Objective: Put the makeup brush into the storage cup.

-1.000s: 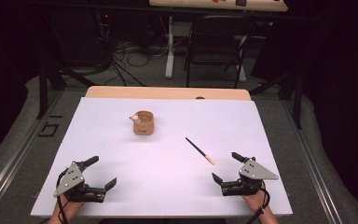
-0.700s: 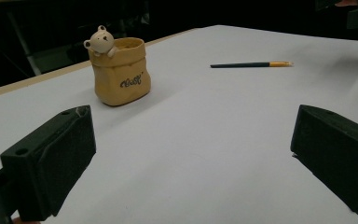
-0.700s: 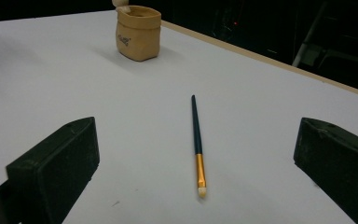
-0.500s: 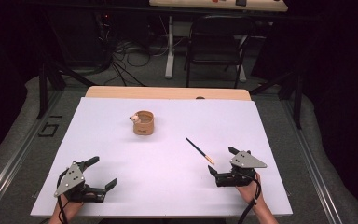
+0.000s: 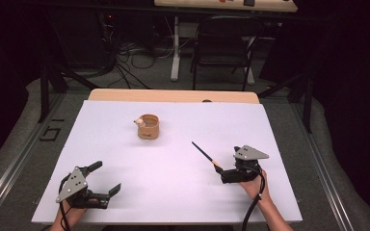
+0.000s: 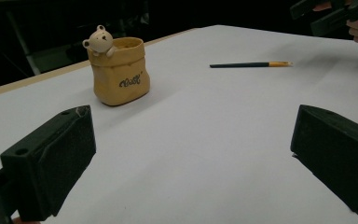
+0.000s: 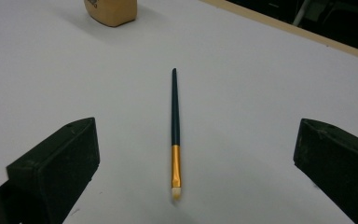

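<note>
Right gripper (image 5: 220, 171) sits at the bristle end of the paintbrush (image 7: 175, 133), jaws spread wide with the brush lying flat on the white table (image 5: 270, 130) between them, untouched. Left gripper (image 5: 107, 179) rests near the table's front left, jaws likewise spread and holding nothing. Tan bear pot (image 5: 148, 127) stands upright, well apart from the brush.

We see the left black two-jaw gripper (image 5: 107, 179) low at the near left, jaws spread wide, gripped by the left hand (image 5: 72, 214). Over on the right, the right black two-jaw gripper (image 5: 218, 170) sits farther forward, jaws wide apart too, right hand (image 5: 253, 185) wrapped behind it.
</note>
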Demonstrator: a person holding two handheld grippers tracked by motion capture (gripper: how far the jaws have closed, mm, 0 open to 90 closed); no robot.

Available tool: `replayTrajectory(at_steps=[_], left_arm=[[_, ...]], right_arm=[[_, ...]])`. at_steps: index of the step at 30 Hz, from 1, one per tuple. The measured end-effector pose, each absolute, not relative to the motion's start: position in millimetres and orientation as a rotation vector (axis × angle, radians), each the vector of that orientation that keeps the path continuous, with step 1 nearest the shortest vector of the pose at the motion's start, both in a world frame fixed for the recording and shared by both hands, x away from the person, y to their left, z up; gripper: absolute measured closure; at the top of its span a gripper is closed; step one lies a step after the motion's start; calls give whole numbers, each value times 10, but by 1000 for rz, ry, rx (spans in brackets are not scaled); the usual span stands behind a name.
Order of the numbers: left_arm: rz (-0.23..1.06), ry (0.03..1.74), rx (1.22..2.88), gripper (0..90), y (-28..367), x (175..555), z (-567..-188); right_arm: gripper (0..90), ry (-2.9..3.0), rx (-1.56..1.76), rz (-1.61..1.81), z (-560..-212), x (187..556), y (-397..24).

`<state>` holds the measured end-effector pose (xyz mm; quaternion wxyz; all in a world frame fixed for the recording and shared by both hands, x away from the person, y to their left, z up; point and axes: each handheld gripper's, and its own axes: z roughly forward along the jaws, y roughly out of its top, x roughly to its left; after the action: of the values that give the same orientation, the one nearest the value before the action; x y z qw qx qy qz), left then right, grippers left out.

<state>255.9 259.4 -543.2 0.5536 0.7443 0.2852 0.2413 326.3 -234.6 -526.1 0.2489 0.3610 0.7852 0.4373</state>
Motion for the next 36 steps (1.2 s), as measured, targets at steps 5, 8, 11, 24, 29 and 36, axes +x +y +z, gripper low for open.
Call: replayTrajectory(at_steps=[5,8,11,24,29,36], left_arm=[[574,676,1758,0,2600,2559,-5431],[573,675,1759,0,2600,2558,-5431],[573,674,1759,0,2600,2556,-5430],[575,671,1759,0,2599,2553,-5428],[575,673,1751,0,2601,2551,-5426],[575,671,1752,0,2599,2550,-5426]], right_arm=[[0,2172,1010,1159,-5265,3384,-2320],[0,2186,1026,1167,-5272,3447,-2297],[0,2222,1049,1144,-5257,3519,-2273],[0,2324,1068,1052,-5185,3680,-2158],[0,2362,1072,1010,-5153,3731,-2122],[0,2421,1048,935,-5080,3798,-2042]])
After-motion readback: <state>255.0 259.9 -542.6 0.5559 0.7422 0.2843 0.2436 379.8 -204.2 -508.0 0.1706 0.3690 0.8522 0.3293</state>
